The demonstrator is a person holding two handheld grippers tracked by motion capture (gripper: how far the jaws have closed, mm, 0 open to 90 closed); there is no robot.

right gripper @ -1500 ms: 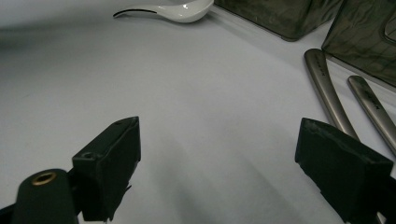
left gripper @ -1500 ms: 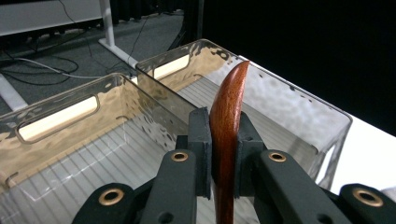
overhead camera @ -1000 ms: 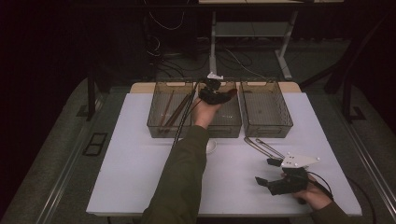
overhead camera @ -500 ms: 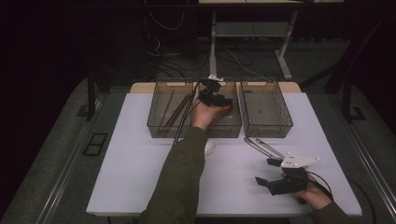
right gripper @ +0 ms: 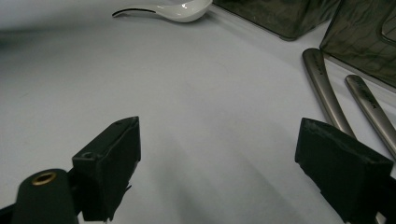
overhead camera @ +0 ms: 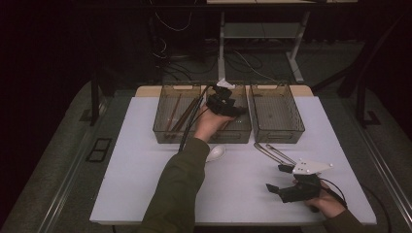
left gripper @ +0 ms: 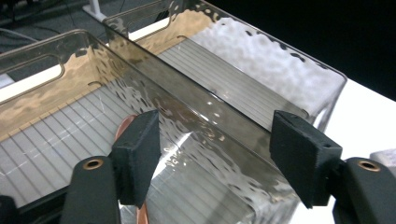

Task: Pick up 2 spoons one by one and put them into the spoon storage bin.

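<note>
Smoked-plastic middle bin (overhead camera: 232,127) is sitting under our left gripper (left gripper: 212,154), whose jaws are spreading over a copper-coloured utensil (left gripper: 125,132) inside; our right gripper (right gripper: 219,163) is hovering spread beside the metal tongs (overhead camera: 272,153).

High view dim overall, room beyond table (overhead camera: 145,194) near black, slight grain; white tabletop brightest area. Left gripper view sharper: glare streaks and wavy reflections on smoky bin wall (left gripper: 196,116) (rippled plastic distorts what lies behind), near pads soft. Right gripper view: flat grey light, soft shadows under the jaws, white spoon (right gripper: 180,11) glossy highlight, edges bowed.
</note>
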